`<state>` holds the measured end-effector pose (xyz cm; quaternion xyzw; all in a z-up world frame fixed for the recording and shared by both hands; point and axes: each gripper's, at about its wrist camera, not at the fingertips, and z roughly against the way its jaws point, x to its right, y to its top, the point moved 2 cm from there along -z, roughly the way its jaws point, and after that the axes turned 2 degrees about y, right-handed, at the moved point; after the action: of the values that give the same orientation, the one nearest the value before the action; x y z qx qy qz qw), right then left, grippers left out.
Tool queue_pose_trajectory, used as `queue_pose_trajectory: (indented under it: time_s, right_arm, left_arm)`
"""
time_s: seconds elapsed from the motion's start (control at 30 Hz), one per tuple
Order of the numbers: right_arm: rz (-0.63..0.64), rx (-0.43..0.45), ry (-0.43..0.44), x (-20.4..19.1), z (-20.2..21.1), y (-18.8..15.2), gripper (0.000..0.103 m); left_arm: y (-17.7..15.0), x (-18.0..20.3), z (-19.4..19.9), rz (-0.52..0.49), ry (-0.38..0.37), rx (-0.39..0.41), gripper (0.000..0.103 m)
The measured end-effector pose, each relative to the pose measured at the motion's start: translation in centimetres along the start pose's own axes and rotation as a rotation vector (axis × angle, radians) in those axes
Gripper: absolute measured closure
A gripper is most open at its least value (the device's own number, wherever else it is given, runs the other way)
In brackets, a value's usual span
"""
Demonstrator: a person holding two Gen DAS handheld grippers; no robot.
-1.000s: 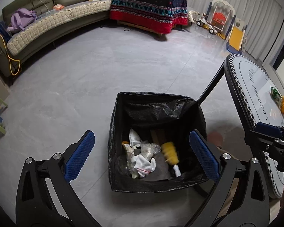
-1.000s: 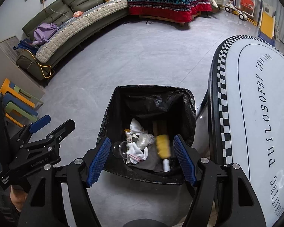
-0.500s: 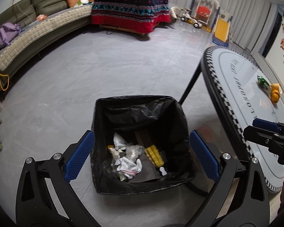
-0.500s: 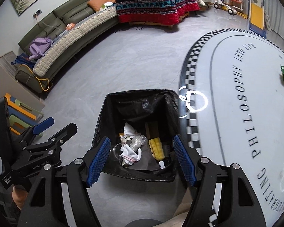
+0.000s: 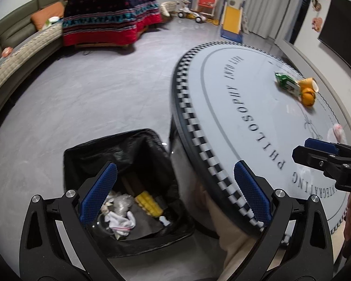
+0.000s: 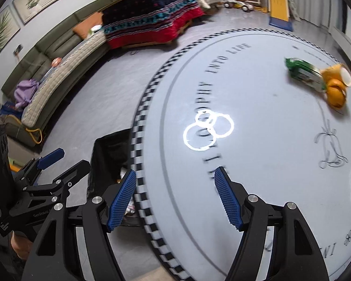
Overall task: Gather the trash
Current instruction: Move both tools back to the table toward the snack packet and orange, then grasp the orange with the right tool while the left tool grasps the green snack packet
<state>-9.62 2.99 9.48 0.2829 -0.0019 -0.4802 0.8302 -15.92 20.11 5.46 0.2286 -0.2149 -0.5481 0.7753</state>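
Note:
A black-lined trash bin point(image 5: 119, 149) stands on the floor left of the round table point(image 5: 257, 98); it holds a yellow sponge point(image 5: 148, 203), white tissue point(image 5: 119, 220) and other scraps. On the table's far side lie a green wrapper point(image 5: 286, 83), an orange cup point(image 5: 308, 84) and an orange fruit point(image 5: 308, 96); they also show in the right wrist view: wrapper point(image 6: 303, 72), cup point(image 6: 337, 72), fruit point(image 6: 337, 93). My left gripper point(image 5: 173, 192) is open and empty above the bin's right side. My right gripper point(image 6: 175, 199) is open and empty over the table's near edge.
A pink-white crumpled item point(image 5: 337, 132) lies near the table's right edge. A long couch point(image 6: 58, 70), a red-and-black covered table point(image 5: 110, 25) and children's toys point(image 5: 208, 7) line the far side of the grey floor. The bin's edge point(image 6: 110, 149) shows beside the table.
Both grippers have swung right, away from above the bin toward the table. The table now fills much of both views, and the bin has slid to the lower left.

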Motion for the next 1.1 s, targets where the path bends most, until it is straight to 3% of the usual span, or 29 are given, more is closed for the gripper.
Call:
queue_pose_trajectory:
  time_s: [0.73,1.1]
  right_arm:
    - [-0.304,0.025,-0.152,20.6,1.8,5.3,0.033]
    - [-0.418,0.029,-0.192,27.6,-0.4,9.6,0.033]
  left_arm:
    - [8.8,17.6,-8.6,-0.272,-0.2,-0.056,0.006]
    - [14.6,24.8,-13.8,-0.434,-0.257,-0.057,0.006]
